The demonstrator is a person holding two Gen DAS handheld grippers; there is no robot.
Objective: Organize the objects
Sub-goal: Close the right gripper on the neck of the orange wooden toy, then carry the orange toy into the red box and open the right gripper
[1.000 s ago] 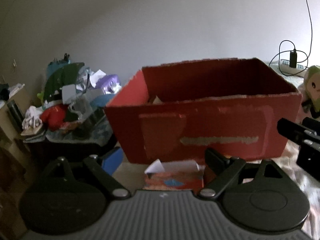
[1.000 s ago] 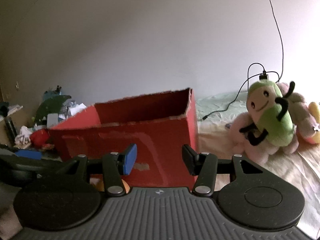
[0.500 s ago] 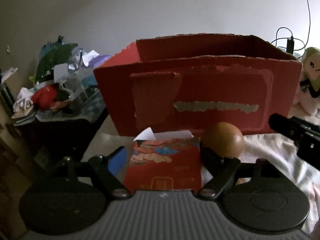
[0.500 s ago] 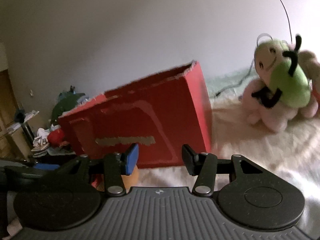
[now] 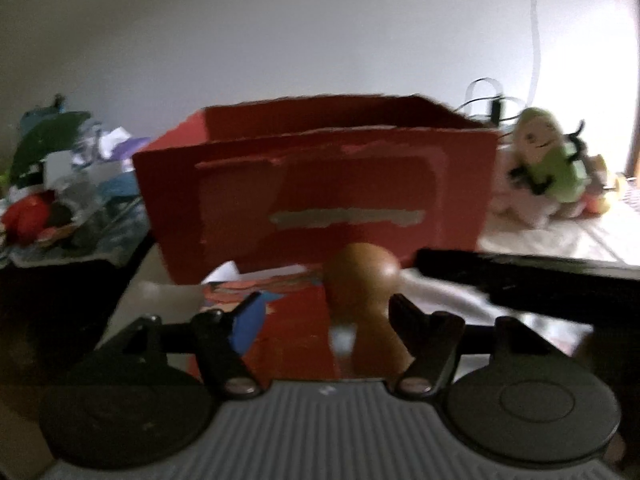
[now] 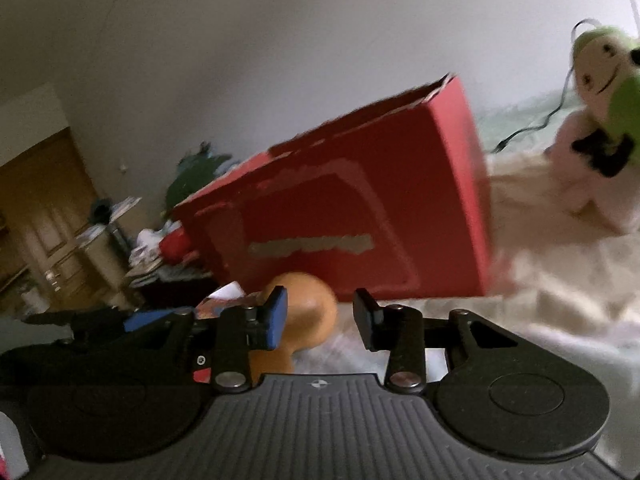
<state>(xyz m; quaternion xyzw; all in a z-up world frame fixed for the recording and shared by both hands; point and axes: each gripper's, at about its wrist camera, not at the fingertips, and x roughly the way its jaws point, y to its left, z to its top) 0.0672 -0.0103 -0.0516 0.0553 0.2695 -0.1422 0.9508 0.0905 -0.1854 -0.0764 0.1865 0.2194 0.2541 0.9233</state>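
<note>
A red cardboard box (image 5: 312,184) (image 6: 360,216), open at the top, stands on the pale bedding. In front of it lie a brown, knob-shaped wooden object (image 5: 362,276) (image 6: 304,316) and a flat red packet with a colourful print (image 5: 288,320). My left gripper (image 5: 326,316) is open and low over both; the wooden object sits between its fingers, nearer the right one. My right gripper (image 6: 320,318) is open too, with the wooden object just beyond its blue-padded left finger (image 6: 276,316). It crosses the left wrist view as a black bar (image 5: 520,280).
A green and pink plush toy (image 5: 548,164) (image 6: 600,80) sits right of the box, with a charger cable (image 5: 486,98) behind. A cluttered dark stand of clothes and papers (image 5: 60,184) is to the left. A wooden cabinet (image 6: 44,216) stands far left.
Both grippers have sunk and pulled back from the box, bringing the wooden object and red packet into view. The right gripper has tilted and come in close beside the left.
</note>
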